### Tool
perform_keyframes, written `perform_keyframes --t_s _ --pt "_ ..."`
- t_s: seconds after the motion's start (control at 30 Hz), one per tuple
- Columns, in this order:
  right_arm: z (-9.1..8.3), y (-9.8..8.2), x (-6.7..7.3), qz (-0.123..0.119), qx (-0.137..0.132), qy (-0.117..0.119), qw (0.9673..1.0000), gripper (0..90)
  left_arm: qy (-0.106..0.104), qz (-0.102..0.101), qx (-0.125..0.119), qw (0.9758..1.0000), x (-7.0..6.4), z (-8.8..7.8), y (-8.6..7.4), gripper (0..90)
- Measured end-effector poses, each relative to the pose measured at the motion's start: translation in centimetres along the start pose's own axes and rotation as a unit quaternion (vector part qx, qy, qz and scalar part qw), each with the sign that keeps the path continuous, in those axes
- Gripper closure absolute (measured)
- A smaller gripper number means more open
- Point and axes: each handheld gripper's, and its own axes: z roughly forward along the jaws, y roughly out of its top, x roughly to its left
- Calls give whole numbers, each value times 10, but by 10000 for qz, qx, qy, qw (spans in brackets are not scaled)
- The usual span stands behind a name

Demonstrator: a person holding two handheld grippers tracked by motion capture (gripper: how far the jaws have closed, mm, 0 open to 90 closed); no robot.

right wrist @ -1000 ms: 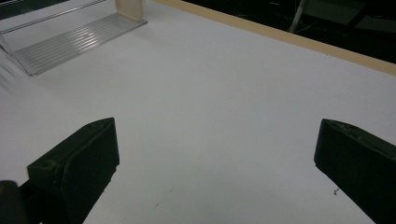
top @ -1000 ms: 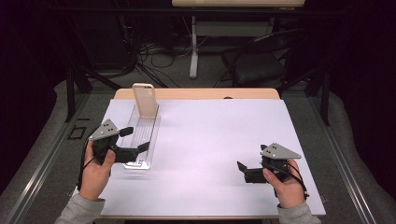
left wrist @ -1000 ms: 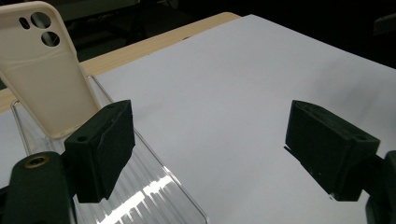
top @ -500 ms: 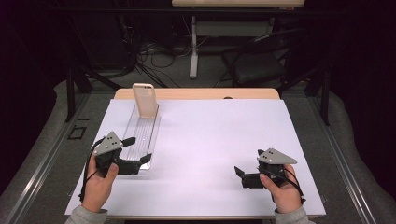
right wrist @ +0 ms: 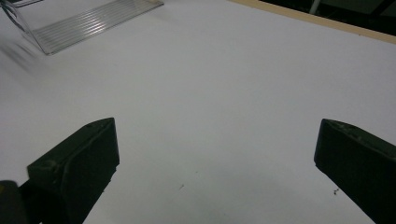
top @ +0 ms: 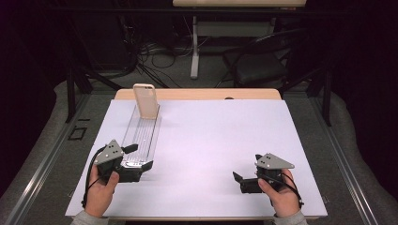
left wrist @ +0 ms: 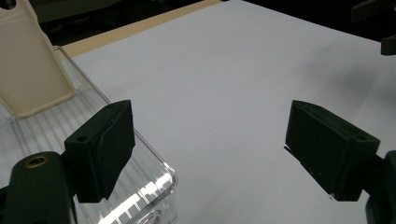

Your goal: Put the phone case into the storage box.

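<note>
Nearest the person, at the near end of the clear plastic tray (top: 141, 136), the left gripper (top: 136, 159) sits low over the white sheet (top: 225, 140) with its jaws wide apart and nothing between the pads; in the left gripper view one pad (left wrist: 100, 147) hangs over the tray's near corner, seemingly just above the rim rather than pressing on it, though the angle makes contact hard to rule out. Well to the right of the tray, the right gripper (top: 238, 179) rests near the sheet's front edge, jaws likewise spread with only bare sheet between them. The tray itself is a long, narrow, ribbed piece of transparent plastic lying lengthwise away from the person; it looks light, stiff and slick, likely to skid on the sheet if nudged and to slip from a shallow pinch. The best hold is probably across a thin side wall or the near end lip, pads squarely on either face. At the tray's far end stands a beige phone case (top: 146, 100), upright and leaning a little, a light thing that would likely topple if the tray were jerked or tilted. Beyond it runs the wooden table edge (top: 197, 93).
</note>
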Motion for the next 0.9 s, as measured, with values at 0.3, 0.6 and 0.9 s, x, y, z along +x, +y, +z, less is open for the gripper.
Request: perform_keyframes --t_s 0.3,0.6,0.9 --pt "5 -7 6 -16 39 96 9999 0 -87 23 -24 10000 -7 3 -9 160" --pt "11 -13 9 -50 27 148 9999 0 -156 10 -22 9999 -10 13 -21 160" --pt "15 -18 9 -52 54 173 9998 0 -176 -40 -22 9998 -9 23 -31 160"
